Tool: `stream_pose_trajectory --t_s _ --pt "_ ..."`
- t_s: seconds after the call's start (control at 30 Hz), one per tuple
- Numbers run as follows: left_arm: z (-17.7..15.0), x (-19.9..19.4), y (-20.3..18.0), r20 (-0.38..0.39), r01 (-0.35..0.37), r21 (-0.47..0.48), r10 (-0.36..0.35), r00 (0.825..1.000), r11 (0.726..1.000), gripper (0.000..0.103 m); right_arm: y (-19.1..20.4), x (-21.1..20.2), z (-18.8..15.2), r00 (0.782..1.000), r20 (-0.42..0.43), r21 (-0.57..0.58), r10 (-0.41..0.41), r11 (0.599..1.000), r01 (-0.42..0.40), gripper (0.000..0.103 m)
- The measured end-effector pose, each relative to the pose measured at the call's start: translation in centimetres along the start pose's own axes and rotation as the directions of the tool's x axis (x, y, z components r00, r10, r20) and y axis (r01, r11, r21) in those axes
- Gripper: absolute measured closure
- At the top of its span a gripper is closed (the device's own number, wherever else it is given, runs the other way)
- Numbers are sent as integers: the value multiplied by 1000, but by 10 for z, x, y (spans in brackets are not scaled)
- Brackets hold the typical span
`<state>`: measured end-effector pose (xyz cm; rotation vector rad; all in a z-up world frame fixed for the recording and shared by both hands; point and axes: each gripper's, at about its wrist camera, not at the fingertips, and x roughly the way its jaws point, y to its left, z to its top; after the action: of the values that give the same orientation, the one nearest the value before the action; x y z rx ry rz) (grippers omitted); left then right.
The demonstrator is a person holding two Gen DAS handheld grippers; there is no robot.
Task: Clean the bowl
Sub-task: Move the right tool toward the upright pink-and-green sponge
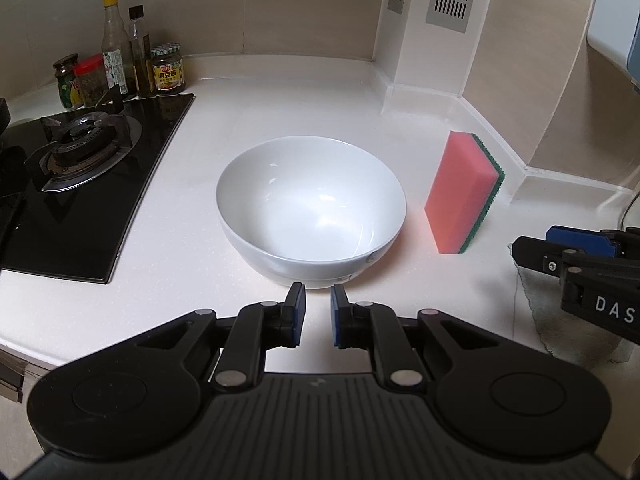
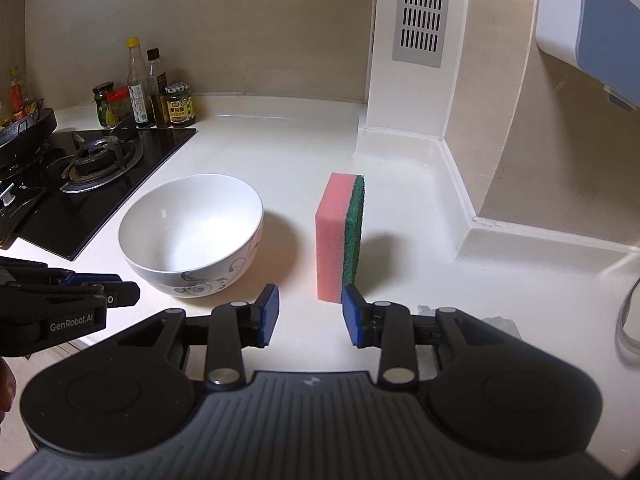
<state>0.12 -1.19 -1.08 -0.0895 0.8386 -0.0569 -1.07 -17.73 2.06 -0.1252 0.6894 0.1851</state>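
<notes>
**Bowl and sponge wait on the counter**

A white counter carries a black gas hob far left, with jars and bottles behind it. The white bowl sits mid-counter, empty, nothing blocking it. Right of it, apart, a pink-green sponge stands on edge. The left gripper is narrowly parted just short of the bowl; the right gripper gapes wide before the sponge.

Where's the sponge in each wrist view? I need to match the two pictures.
Left wrist: sponge stands on edge right of centre, to the right of the bowl, apart from it.
Right wrist: sponge stands at centre, just ahead of the open right tongs.
Shared landmark: the white bowl, left of the sponge in both views.
</notes>
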Motion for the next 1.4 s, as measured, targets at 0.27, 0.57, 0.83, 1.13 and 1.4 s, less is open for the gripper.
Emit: stream_pose_trajectory --t_s 0.27,0.57,0.83,1.13,1.4 --pt "1 2 0 -4 0 -4 0 1000 1000 89 0 2 -1 1000 -10 6 -2 1000 2 73" --pt "2 2 0 3 12 2 -12 1000 1000 89 0 0 -2 1000 -7 8 -13 1000 13 73" --pt "7 3 1 11 27 14 -27 1000 1000 89 -1 -1 1 999 -1 21 -35 999 35 73" --pt "10 7 4 0 29 9 -29 1000 1000 89 -2 1 9 998 7 27 -59 998 59 73" --pt "13 11 7 -7 26 8 -26 1000 1000 89 -1 6 19 998 16 35 -56 998 56 73"
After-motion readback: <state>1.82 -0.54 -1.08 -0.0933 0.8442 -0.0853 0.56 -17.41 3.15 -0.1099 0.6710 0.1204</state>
